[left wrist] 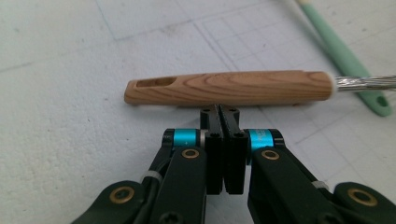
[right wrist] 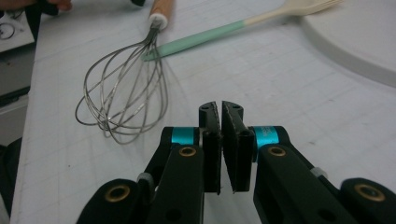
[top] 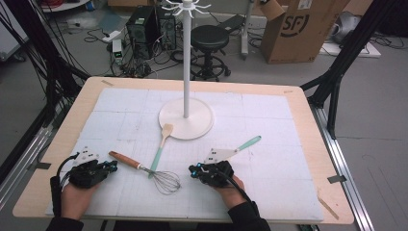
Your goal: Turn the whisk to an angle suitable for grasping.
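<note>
A whisk with a wooden handle (top: pixel 126 160) and a wire head (top: pixel 166 182) lies on the white mat between my two grippers. In the left gripper view the handle (left wrist: pixel 229 87) lies crosswise just beyond the tips of my left gripper (left wrist: pixel 219 112), whose jaws are shut with nothing between them. My left gripper (top: pixel 113 166) sits at the handle's left end. Right of the wire head, my right gripper (top: pixel 192 171) points towards it. Its own view has the right gripper (right wrist: pixel 220 109) shut and empty, with the wire head (right wrist: pixel 123 93) ahead to the left.
A mint-handled wooden spoon (top: pixel 161 146) lies across the whisk's stem, its bowl on the base (top: pixel 202 126) of a tall white hook stand (top: pixel 185 62). Another mint-handled utensil (top: pixel 248 143) lies behind the right gripper. Wooden table edges (top: pixel 317 159) frame the mat.
</note>
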Tool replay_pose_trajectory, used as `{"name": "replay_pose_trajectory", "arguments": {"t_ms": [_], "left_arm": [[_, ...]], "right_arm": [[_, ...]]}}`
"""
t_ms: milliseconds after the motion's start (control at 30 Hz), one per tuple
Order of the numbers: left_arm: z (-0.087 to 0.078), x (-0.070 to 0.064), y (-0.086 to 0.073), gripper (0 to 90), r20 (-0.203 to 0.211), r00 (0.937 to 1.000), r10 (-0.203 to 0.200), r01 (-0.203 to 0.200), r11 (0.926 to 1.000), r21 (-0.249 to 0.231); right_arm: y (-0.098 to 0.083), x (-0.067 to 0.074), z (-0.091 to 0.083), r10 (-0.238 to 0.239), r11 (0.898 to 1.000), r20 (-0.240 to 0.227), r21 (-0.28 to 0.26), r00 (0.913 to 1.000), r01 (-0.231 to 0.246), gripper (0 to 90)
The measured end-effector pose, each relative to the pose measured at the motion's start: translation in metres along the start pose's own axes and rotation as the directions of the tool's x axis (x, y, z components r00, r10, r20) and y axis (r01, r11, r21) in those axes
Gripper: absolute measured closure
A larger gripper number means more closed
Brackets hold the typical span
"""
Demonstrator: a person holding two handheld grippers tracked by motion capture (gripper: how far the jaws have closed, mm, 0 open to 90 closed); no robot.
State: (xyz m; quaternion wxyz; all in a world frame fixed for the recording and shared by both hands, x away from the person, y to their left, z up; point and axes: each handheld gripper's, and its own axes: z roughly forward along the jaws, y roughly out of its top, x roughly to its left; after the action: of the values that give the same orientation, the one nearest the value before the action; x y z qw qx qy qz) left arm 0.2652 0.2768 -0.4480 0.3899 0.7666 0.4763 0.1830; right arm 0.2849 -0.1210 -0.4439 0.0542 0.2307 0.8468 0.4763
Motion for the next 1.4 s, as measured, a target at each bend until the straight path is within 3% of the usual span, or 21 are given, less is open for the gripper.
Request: {"name": "replay_pose_trajectory", "arguments": {"t_ms": [167, 267, 733, 1133, 1400], "left_arm": [[0.007, 0.001, 0.008, 88.7, -0.016, 0.9995, -0.028, 0.028, 0.9995, 0.014], [0.011, 0.002, 0.013, 88.6, -0.021, 0.9995, -0.023, 0.023, 0.9994, 0.024], [0.025, 0.003, 0.028, 88.6, -0.04, 0.9992, -0.009, 0.011, 0.9987, 0.05], [0.035, 0.006, 0.039, 88.6, -0.025, 0.9997, -0.001, 0.003, 0.9976, 0.069], [0.038, 0.011, 0.04, 88.8, -0.009, 0.9998, -0.018, 0.019, 0.9985, 0.052]], "right_arm": [[0.006, 0.006, 0.016, -0.023, 0.999, -0.043, 0.043, 0.9988, 0.025, 86.1], [0.009, 0.011, 0.022, -0.03, 0.998, -0.065, 0.059, 0.9974, 0.034, 86.2], [0.023, 0.024, 0.038, -0.062, 0.996, -0.12, 0.064, 0.9908, 0.07, 87.9], [0.03, 0.035, 0.051, -0.074, 0.993, -0.163, 0.081, 0.9838, 0.088, 88.3], [0.037, 0.045, 0.064, -0.089, 0.991, -0.197, 0.083, 0.9765, 0.106, 88.2]]}}
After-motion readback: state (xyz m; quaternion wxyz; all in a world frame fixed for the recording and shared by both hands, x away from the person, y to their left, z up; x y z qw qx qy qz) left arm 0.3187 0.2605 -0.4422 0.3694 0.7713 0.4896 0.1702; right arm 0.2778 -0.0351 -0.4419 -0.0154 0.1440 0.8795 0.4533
